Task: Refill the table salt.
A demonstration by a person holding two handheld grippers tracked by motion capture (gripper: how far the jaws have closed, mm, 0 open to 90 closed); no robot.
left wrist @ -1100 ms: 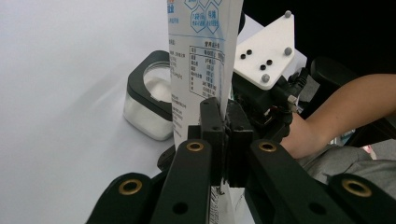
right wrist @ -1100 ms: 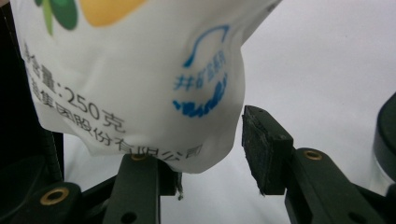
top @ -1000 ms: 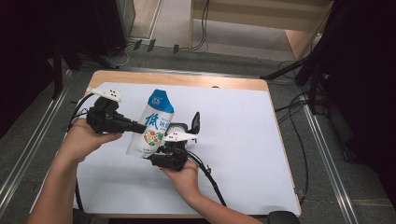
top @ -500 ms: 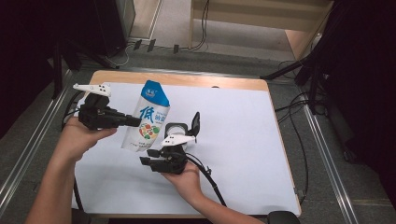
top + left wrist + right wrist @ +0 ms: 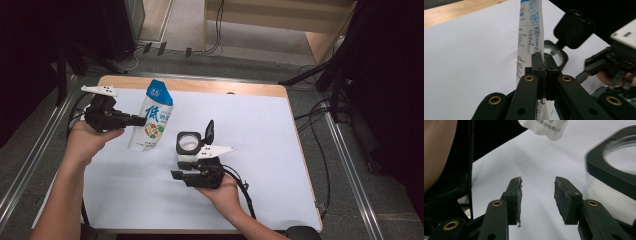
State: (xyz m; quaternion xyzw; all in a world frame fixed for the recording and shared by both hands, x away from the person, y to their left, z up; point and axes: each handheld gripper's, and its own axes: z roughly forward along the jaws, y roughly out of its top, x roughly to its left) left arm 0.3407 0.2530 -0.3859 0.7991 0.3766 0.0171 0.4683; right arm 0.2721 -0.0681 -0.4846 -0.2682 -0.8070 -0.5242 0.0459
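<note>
Now, left gripper clamped tight on the side edge of a tall white pouch with a blue top and colourful fruit print, lifted above the white table sheet, tilted a bit. Right gripper with jaws apart, nothing between them. Just ahead of it, a clear round container with a black rim and a black flip lid standing open. Pouch up and to the left of that container, not touching.

Table: white-topped rectangular table with a pale wooden edge
Floor: grey carpet, black cables trailing across it
Furniture: light wooden cabinet beyond the table
Light: dim surroundings, bright tabletop
</note>
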